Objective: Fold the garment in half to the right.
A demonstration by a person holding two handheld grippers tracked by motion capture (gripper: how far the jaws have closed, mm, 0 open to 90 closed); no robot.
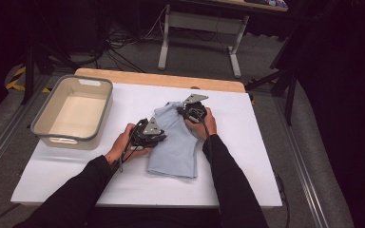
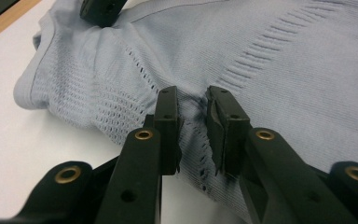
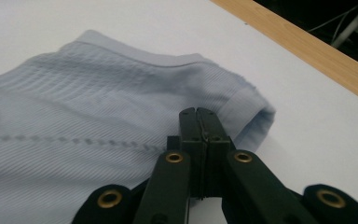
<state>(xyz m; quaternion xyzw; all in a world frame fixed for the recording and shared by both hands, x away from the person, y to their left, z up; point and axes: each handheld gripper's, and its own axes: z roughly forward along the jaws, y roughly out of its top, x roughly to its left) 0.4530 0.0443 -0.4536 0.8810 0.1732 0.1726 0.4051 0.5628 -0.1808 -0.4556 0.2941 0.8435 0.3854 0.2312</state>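
A light blue knit garment (image 1: 176,147) lies folded on the white table (image 1: 247,156). My left gripper (image 1: 164,137) comes at its left edge. In the left gripper view its jaws (image 2: 193,133) stand a little apart, pinching a raised fold of the garment (image 2: 284,70) between the pads. My right gripper (image 1: 181,110) rests at the garment's far end by a sleeve hem. In the right gripper view the right gripper (image 3: 199,112) is shut, jaws pressed flat together over the garment (image 3: 74,102) with no cloth seen between them. Its black tip (image 2: 102,9) also shows in the left gripper view.
A beige bin with a grey rim (image 1: 105,111) stands on the table's left side. A wooden strip (image 1: 157,78) (image 3: 307,51) runs along the far edge. Bare white table lies right of and in front of the garment. A desk frame and cables are on the floor beyond.
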